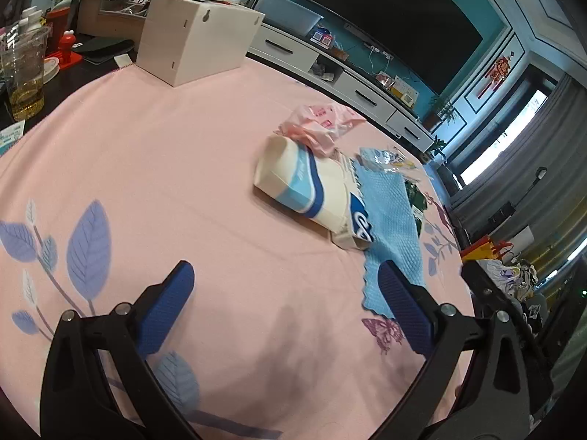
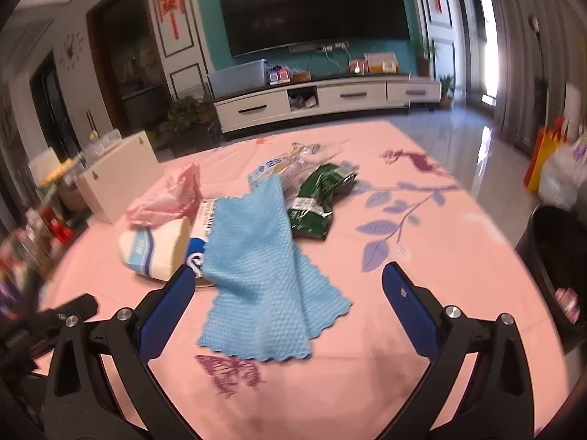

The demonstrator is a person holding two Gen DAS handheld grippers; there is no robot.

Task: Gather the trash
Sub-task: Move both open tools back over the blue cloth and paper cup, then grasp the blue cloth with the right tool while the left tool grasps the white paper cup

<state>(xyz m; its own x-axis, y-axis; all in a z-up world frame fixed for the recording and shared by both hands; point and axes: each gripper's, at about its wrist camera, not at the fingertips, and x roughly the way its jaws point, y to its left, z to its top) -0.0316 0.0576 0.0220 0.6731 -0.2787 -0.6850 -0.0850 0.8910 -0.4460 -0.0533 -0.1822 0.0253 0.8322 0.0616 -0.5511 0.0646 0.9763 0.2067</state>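
Trash sits in one cluster on the pink counter [image 2: 422, 256], ahead of both grippers.

Left gripper [image 1: 286, 275]: fingers wide apart, nothing between them, hovering over bare cloth. Ahead and slightly right of it lies a cream-and-blue carton [image 1: 312, 190] on its side. Pink bag [image 1: 319, 124] is crumpled just past the carton's far end, touching it. Blue cloth [image 1: 389, 227] lies along the carton's right side, its near corner just beside the right fingertip [image 1: 392, 278]. Clear wrapper [image 1: 381, 157] sits at the cloth's far end; a green pack [image 1: 414, 198] shows only as an edge beyond the cloth. White box [image 1: 198, 40] stands well ahead to the left, and a plastic cup [image 1: 24, 73] with yellow liquid is far left, off the cloth.

Right gripper [image 2: 290, 275]: fingers also wide apart, empty. Cloth [image 2: 256, 264] lies directly ahead between the fingertips' lines, draped partly over the carton [image 2: 157, 249], which is ahead-left, close to the left fingertip [image 2: 183, 278]. Bag [image 2: 165, 198] is behind the carton. Green pack [image 2: 319, 198] is ahead, just right of the cloth's far part, touching or overlapping it. Clear wrapper [image 2: 290, 165] is beyond both. Box [image 2: 117, 176] is far ahead-left. Dark bin [image 2: 557, 275] stands off the counter to the right.

Left part of the right view is motion-blurred.
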